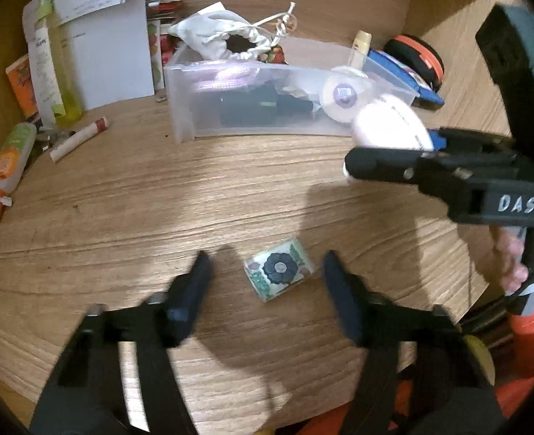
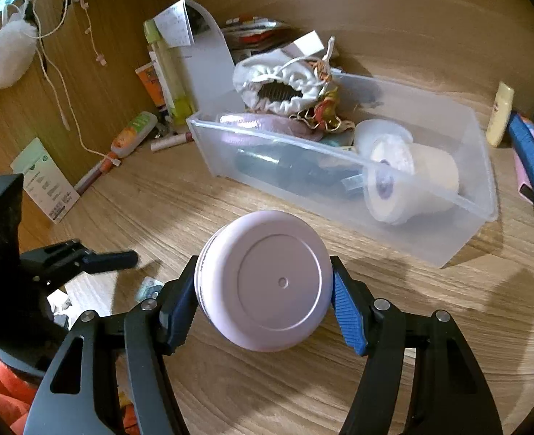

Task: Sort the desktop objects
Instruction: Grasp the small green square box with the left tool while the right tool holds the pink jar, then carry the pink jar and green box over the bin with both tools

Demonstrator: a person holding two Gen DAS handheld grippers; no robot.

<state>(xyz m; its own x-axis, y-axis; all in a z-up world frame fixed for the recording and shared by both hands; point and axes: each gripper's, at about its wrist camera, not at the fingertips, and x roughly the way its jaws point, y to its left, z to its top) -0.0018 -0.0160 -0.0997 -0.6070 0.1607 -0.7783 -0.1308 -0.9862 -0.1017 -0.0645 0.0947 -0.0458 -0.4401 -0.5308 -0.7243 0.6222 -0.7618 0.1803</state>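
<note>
A round pale-lilac plastic jar is sitting clamped between the blue pads of the right gripper, hanging above the wooden tabletop just short of the translucent plastic bin. The left gripper is gaping wide — straddling a small flower-printed tape roll lying near the tabletop's near edge.

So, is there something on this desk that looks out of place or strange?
Yes. A small flower-print box lies alone, tilted, on the bare desk, apart from the clear bin. In the bin, a white drawstring pouch gapes open and a roll lies on its side.
</note>
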